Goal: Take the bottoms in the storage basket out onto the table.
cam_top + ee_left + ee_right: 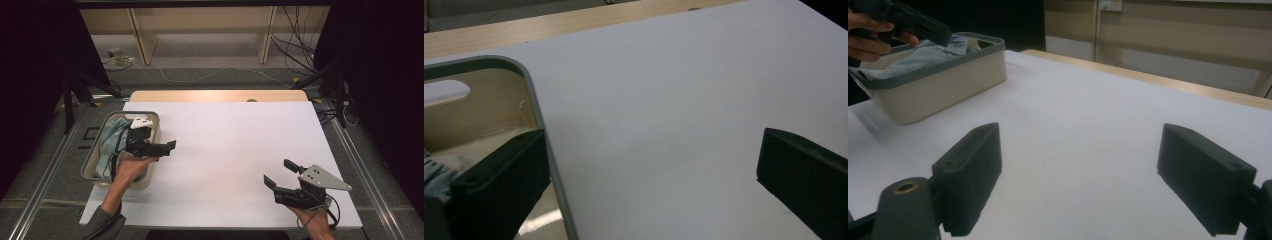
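While the high view puts the left gripper, jaws spread and empty, over the right rim of the cream plastic basket holding the crumpled pale-blue cloth, the right gripper view shows that cloth far left of the right gripper, also released.

The worktop lies bare from centre out to three o'clock; at nine o'clock the basket walls rise, cloth filling it.
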Demonstrator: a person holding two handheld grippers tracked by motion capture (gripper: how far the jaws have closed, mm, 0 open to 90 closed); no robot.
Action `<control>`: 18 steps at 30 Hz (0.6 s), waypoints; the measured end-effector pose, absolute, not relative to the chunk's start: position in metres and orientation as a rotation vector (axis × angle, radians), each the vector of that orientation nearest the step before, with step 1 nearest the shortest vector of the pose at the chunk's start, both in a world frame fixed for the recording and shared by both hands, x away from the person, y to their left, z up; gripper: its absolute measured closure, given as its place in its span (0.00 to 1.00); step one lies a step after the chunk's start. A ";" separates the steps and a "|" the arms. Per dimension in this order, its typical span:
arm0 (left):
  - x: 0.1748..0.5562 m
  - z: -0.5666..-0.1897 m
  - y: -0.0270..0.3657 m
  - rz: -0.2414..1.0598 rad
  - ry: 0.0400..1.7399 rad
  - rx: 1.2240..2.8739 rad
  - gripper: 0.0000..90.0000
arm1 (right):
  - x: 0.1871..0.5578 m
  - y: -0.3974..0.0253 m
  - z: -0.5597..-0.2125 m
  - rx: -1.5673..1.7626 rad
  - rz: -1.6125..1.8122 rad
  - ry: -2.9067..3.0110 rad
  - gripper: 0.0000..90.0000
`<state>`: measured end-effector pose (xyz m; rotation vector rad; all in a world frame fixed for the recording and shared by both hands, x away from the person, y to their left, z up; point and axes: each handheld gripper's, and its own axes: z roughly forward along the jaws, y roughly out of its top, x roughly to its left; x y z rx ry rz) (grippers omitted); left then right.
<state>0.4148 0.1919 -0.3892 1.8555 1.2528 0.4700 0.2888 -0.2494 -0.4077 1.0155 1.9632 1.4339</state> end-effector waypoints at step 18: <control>0.423 -0.383 0.233 0.490 1.364 1.844 0.01 | 0.289 -0.246 -0.409 1.002 1.425 1.985 0.21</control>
